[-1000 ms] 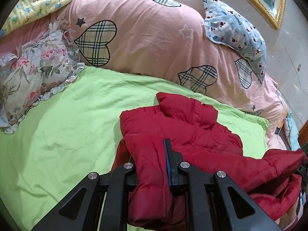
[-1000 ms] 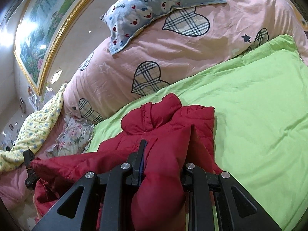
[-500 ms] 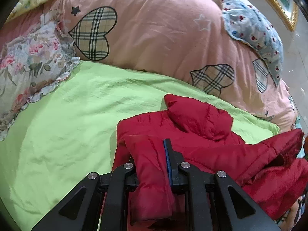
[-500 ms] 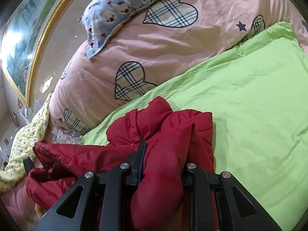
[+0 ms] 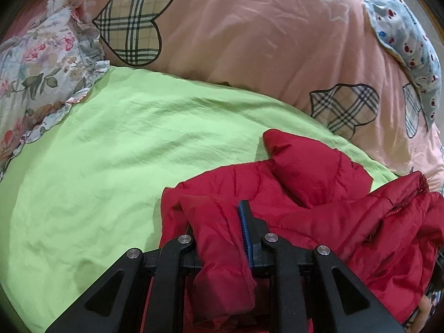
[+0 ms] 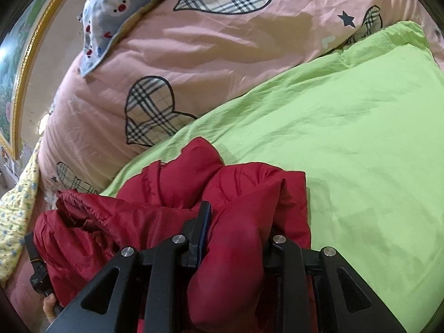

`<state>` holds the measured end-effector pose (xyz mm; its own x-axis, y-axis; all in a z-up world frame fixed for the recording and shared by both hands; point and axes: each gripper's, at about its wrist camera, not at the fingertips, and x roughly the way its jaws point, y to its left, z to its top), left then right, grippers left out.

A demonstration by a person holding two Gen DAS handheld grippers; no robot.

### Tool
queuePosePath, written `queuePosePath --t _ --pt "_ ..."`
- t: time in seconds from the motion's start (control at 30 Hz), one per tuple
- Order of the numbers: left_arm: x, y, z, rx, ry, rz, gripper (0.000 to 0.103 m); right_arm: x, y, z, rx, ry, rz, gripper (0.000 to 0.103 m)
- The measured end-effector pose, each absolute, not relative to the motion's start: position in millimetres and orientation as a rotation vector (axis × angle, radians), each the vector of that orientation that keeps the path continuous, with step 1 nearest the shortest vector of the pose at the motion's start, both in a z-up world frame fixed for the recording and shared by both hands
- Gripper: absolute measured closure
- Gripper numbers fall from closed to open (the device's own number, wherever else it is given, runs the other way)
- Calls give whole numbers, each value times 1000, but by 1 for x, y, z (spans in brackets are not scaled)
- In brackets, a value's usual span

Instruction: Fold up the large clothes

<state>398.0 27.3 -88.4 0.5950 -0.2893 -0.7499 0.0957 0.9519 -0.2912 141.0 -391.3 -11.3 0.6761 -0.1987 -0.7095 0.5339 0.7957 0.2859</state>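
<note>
Red jacket [image 5: 319, 194] bunched between both grippers' closed jaws, on green sheet [image 5: 111, 166].

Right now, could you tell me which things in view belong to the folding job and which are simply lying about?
Part of the job:
red puffer jacket
left gripper, shut on the jacket
right gripper, shut on the jacket
green sheet, the surface under the jacket

Just lying about:
pink heart-print duvet
floral pillow
blue bear-print pillow
</note>
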Motion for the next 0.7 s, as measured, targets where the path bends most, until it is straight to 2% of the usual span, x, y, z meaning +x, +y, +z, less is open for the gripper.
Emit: queuePosePath --t 0.47,0.57,0.7 --pt "443 18 -119 -274 920 -195 78 177 -419 -47 521 726 -506 77" --pt "439 19 -112 -253 903 -203 69 183 -427 -54 552 723 -519 77" --pt "425 27 -95 -227 872 -200 44 192 -427 -56 533 733 -543 77"
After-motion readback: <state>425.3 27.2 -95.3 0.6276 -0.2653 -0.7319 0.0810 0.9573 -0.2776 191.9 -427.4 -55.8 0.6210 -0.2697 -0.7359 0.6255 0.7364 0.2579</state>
